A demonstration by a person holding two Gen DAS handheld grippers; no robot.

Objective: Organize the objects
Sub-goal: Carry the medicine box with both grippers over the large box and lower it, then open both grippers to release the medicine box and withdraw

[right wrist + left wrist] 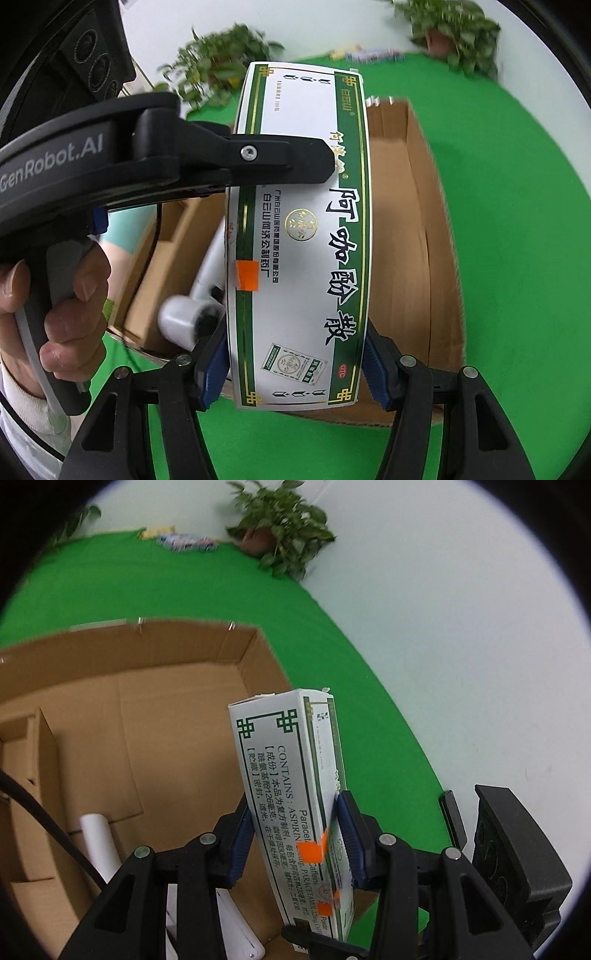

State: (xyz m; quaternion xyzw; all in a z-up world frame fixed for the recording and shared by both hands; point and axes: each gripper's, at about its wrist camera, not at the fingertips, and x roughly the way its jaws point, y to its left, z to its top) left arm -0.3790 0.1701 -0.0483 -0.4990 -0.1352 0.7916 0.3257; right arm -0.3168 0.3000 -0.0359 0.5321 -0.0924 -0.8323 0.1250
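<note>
Both tools grip one white-and-green medicine box [299, 236]: the right tool [295, 369] clamps its wide sides, and the left tool [295, 834] clamps its narrow sides. The box hangs above an open carton [147, 709] holding a white roll [184, 317]. The carton sits on a green surface [517, 240].

One medicine box [299, 236], white with green borders; one open cardboard carton [417, 236]; two orange stickers [312, 849] on the box in the left wrist view; one white roll [184, 317] in the carton; two potted plants [454, 33] at the far desk [517, 229] edge; two tongs [293, 834] gripping the box.
</note>
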